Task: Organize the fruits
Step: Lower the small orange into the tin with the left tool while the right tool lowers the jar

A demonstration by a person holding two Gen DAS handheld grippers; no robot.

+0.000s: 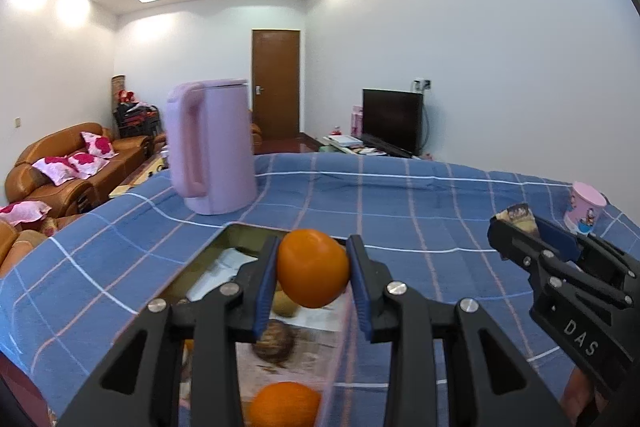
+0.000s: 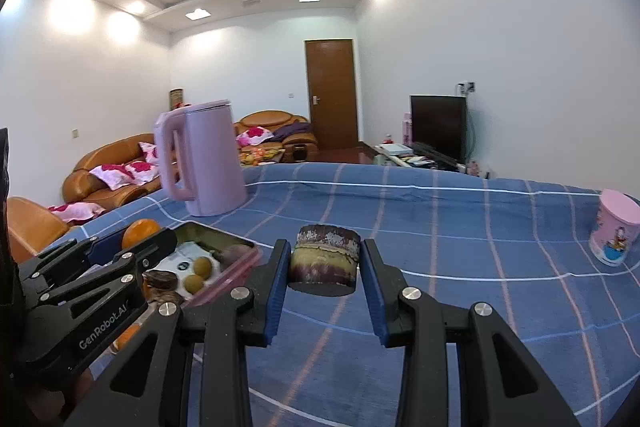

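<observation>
My left gripper (image 1: pixel 314 242) is shut on an orange (image 1: pixel 313 269) and holds it above a shallow tray (image 1: pixel 240 227) on the blue checked cloth. Under it in the tray lie a brown fruit (image 1: pixel 276 343), a yellowish fruit (image 1: pixel 285 303) and a second orange (image 1: pixel 285 405). My right gripper (image 2: pixel 326 247) is shut on a short purple-brown piece of sugarcane (image 2: pixel 324 259), held above the cloth to the right of the tray (image 2: pixel 218 231). The right wrist view also shows the left gripper (image 2: pixel 132 237) with its orange (image 2: pixel 140 231), and small round fruits (image 2: pixel 200 265) in the tray.
A tall pink kettle (image 1: pixel 212 147) stands behind the tray. A pink printed cup (image 2: pixel 614 231) stands at the right edge of the cloth. Beyond the table are brown sofas (image 1: pixel 80 163), a door and a dark television (image 1: pixel 392 121).
</observation>
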